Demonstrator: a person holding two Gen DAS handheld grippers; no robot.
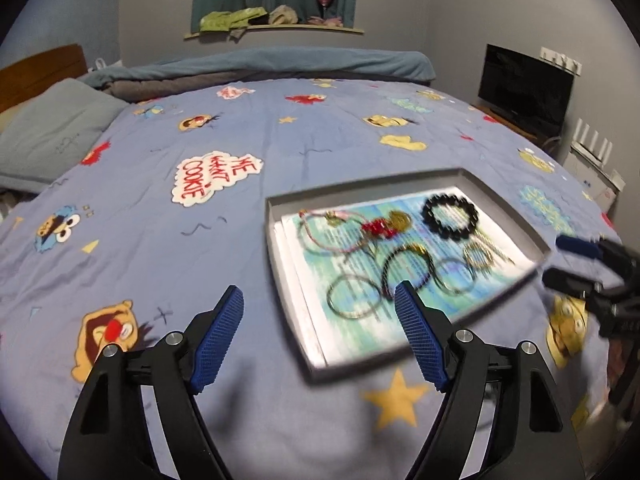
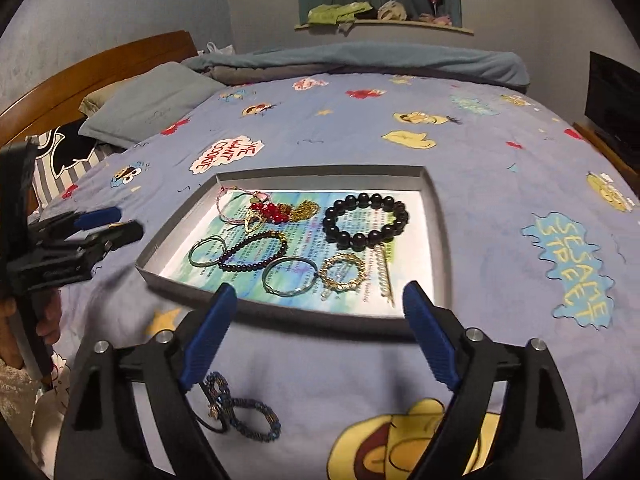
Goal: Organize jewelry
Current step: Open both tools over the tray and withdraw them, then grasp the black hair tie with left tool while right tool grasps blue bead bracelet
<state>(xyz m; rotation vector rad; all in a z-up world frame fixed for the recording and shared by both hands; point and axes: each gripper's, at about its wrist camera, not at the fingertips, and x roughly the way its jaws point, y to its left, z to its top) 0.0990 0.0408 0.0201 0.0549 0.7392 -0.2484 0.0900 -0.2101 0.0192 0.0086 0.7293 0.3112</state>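
A shallow grey tray (image 2: 438, 216) lined with printed paper lies on the bed and also shows in the left wrist view (image 1: 276, 248). It holds several pieces: a black bead bracelet (image 2: 366, 220), red beads (image 2: 272, 212), a dark bead bracelet (image 2: 256, 250), metal bangles (image 2: 289, 276) and a gold chain bracelet (image 2: 344, 272). A blue beaded bracelet (image 2: 244, 412) lies on the bedspread, outside the tray, below my right gripper (image 2: 316, 336). That gripper is open and empty. My left gripper (image 1: 320, 336) is open and empty over the tray's near corner.
The blue cartoon bedspread (image 1: 160, 208) covers the bed. A grey pillow (image 2: 152, 100) and wooden headboard (image 2: 100, 68) are at the left. A folded blanket (image 1: 280, 64) lies at the far side. A black monitor (image 1: 524, 88) stands at the right.
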